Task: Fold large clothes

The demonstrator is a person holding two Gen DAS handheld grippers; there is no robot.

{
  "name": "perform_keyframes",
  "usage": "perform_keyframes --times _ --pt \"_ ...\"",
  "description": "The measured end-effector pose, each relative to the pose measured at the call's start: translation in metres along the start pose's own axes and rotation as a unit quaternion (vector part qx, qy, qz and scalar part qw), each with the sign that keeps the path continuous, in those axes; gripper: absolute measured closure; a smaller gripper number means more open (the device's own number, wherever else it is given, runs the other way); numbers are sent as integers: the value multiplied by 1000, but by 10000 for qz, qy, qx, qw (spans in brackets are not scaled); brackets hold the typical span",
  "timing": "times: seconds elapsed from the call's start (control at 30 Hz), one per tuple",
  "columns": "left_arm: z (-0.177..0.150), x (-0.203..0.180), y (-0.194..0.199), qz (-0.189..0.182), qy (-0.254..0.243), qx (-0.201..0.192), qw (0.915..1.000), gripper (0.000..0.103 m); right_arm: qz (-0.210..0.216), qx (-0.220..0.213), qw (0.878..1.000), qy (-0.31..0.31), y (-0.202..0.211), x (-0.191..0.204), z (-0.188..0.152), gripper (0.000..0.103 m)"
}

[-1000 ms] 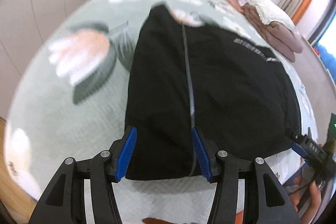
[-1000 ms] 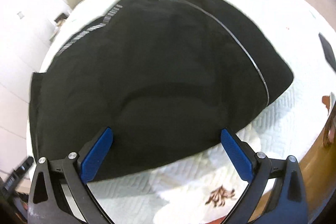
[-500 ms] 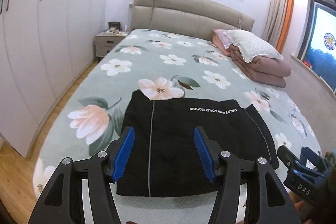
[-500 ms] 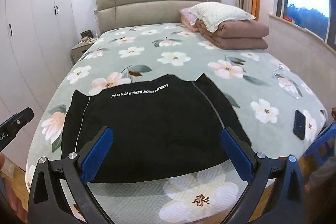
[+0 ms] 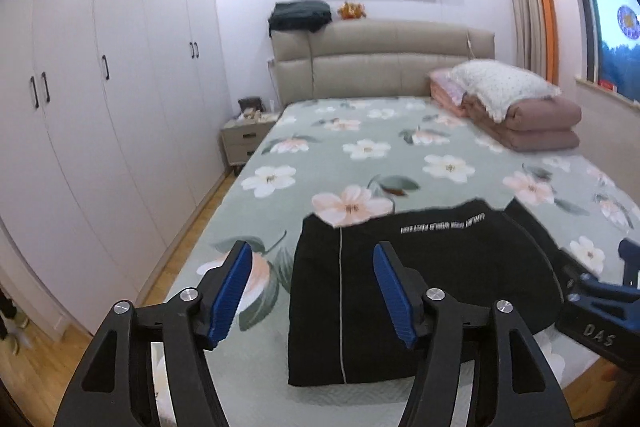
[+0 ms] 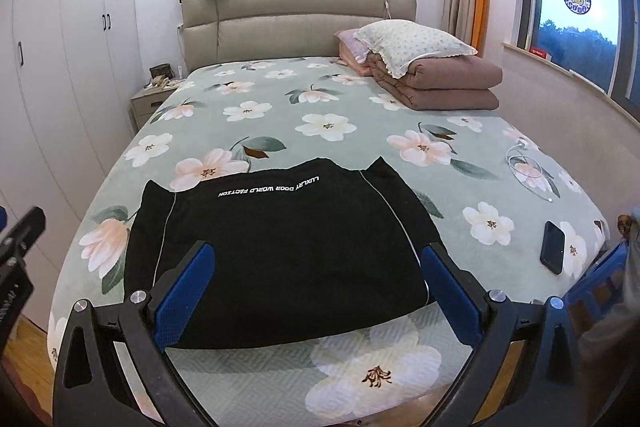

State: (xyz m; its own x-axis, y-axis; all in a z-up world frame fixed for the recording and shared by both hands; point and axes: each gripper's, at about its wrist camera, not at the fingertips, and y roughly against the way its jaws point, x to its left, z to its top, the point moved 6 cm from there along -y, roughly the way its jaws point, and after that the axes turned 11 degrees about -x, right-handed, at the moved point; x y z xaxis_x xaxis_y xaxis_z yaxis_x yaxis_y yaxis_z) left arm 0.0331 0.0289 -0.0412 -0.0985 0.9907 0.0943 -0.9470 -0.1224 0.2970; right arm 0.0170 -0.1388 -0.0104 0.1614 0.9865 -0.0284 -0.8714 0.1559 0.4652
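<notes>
Clearly the black fabric garment with thin grey piping, folded flat near the foot edge of the floral green bed, looks soft and limp; its corners seem the best hold. Both the left gripper and right gripper hang wide, empty, the left's jaws having just been opening. Only the right view shows a black phone by the bed's right edge.

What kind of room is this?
A home bedroom, most likely: a large bed with a padded headboard, a folded quilt with a pillow on top, and a tall wardrobe alongside.
</notes>
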Motion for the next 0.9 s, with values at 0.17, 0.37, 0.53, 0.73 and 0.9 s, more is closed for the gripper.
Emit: perform_keyframes --times 0.17,0.37,0.53,0.73,0.9 --pt "3 15 7 194 -39 -158 9997 27 -18 25 10000 -9 5 3 -1 0" --pt "-2 21 9 79 46 -44 9999 27 -26 16 10000 68 13 11 -3 0" --pt "-2 26 12 -56 156 -51 9998 27 -41 20 9999 95 17 14 -5 0" --pt "-2 29 14 -320 233 -53 9992 27 -29 30 10000 90 20 15 -6 0" --pt "-2 30 14 -239 146 -106 9996 27 -38 34 10000 50 19 13 -7 0"
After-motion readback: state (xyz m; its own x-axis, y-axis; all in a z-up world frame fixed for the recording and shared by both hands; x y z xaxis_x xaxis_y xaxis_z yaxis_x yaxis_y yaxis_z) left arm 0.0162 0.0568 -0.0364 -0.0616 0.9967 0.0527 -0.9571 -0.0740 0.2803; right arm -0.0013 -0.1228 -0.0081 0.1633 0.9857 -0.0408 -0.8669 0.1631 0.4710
